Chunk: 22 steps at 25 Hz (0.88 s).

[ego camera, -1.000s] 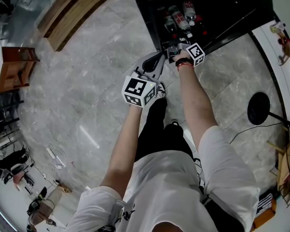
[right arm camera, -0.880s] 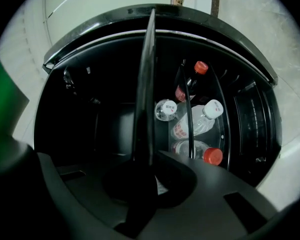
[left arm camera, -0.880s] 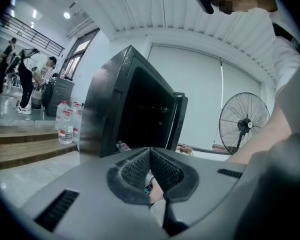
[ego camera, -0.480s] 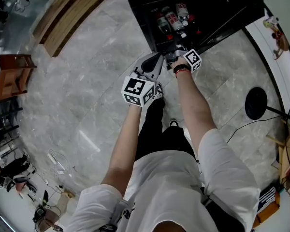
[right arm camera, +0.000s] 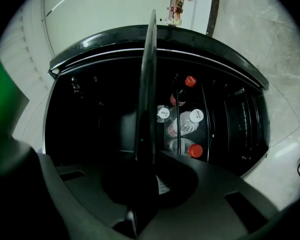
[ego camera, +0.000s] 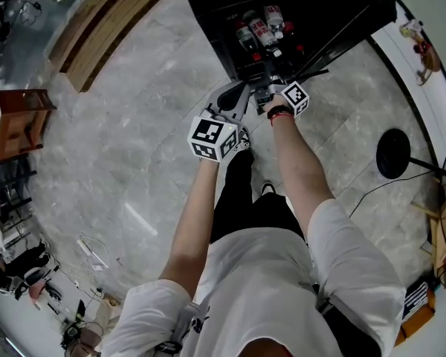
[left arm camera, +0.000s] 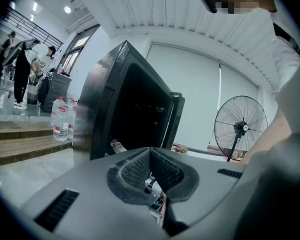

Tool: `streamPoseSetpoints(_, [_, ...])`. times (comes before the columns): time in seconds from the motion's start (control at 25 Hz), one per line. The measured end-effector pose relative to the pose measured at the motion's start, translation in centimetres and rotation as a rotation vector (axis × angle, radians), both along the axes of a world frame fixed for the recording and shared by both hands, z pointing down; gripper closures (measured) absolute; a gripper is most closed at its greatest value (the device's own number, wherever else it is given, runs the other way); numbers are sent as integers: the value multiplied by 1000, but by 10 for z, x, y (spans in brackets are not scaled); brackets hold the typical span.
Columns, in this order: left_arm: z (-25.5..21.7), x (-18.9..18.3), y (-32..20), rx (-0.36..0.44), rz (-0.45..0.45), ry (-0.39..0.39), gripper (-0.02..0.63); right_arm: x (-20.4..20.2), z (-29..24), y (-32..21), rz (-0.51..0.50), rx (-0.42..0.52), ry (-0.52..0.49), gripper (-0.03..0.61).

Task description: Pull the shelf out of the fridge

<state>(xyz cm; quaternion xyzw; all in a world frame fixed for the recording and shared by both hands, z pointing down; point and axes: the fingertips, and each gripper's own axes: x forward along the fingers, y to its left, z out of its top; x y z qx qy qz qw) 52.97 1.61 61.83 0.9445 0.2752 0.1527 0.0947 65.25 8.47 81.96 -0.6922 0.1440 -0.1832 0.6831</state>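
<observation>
A: Black flat shelf panel [right arm camera: 151, 84] stands edge-on, partly out of the dark open fridge [right arm camera: 90, 39]. It runs into the right gripper [right arm camera: 142, 184], whose jaws are opening around it. Pads are likely touching it, but it's too dark to be sure.

B: Risk: the loosening grip lets it drop onto the clear plastic bottles [right arm camera: 187, 129]. Left gripper [left arm camera: 150, 154] is closed on nothing, so no backup.

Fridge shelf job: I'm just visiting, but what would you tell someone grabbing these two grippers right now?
Left gripper: shut, empty, held back from the fridge.
Right gripper: clamped on the shelf, jaws opening.
Shelf: edge-on between those jaws, far end seemingly still inside, beside the bottles.
Done: shelf gripped. Left: regrip, pull it clear.
</observation>
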Motion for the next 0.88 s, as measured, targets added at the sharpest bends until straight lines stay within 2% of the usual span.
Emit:
streamPoseSetpoints(0.48, [-18, -3, 5, -12, -9, 3, 597, -33, -19, 18, -60, -29, -47, 552])
streamPoseSetpoints(0.68, [-25, -6, 5, -17, -23, -4, 597, -72, -14, 35, -67, -56, -126, 554])
streamPoseSetpoints(0.88, [-31, -15, 11, -12, -24, -9, 596, -120, -15, 61, -116, -154, -148, 554])
